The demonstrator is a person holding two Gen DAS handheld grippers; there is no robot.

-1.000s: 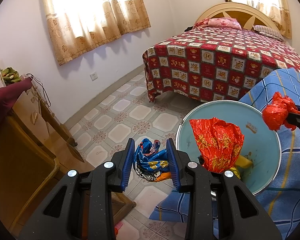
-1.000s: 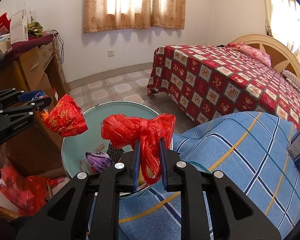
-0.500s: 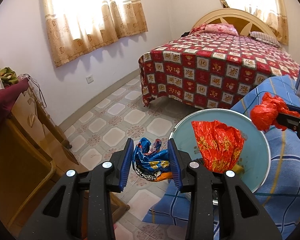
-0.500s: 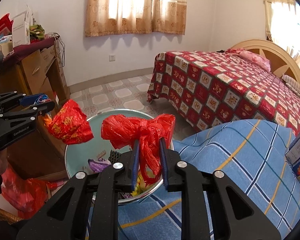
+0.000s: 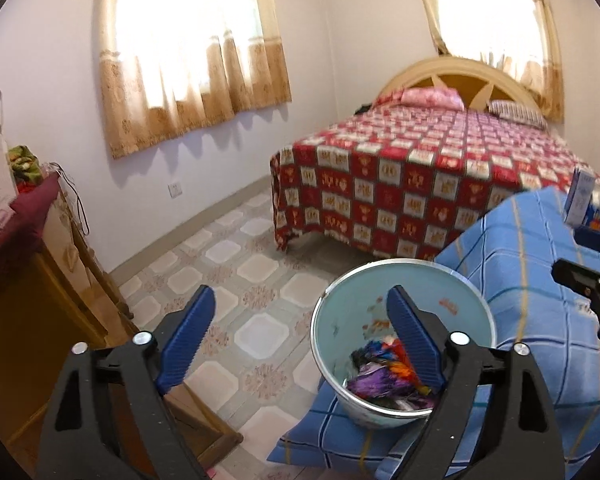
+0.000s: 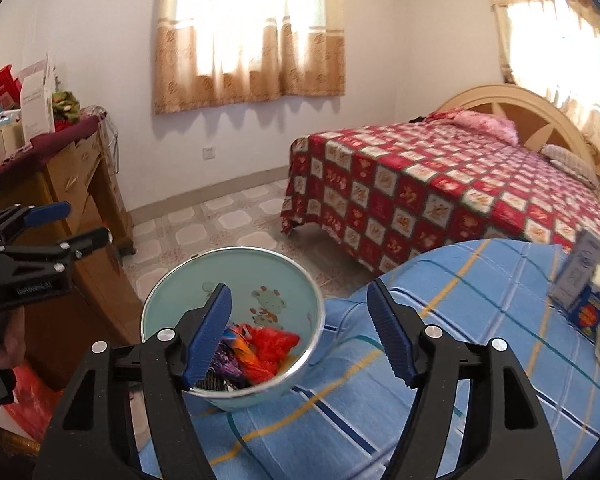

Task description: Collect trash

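Observation:
A pale teal bin (image 5: 452, 280) (image 6: 236, 268) stands against the blue checked cloth. Crumpled wrappers (image 5: 380, 376) in purple, blue and orange lie at its bottom, with a red plastic bag (image 6: 274, 346) among them. My left gripper (image 5: 300, 312) hangs above the bin's left rim with its jaws opening and nothing between them. My right gripper (image 6: 300, 302) hovers over the bin's right rim, jaws opening too and bare. The left gripper (image 6: 68, 224) also shows from the side in the right wrist view, held by a hand (image 6: 8, 340).
A bed with a red patterned cover (image 5: 420, 176) fills the back right. A wooden dresser (image 5: 40, 280) piled with things stands at the left. Small boxes (image 6: 580, 288) sit on the blue checked cloth (image 6: 460, 320). Tiled floor (image 5: 240, 280) lies between. A red bag (image 6: 28, 404) lies low at the left.
Both grippers have spread wide and risen. The blue wrapper and red foil bag left my left jaws, the knotted red bag left my right, and all now lie inside the bin.

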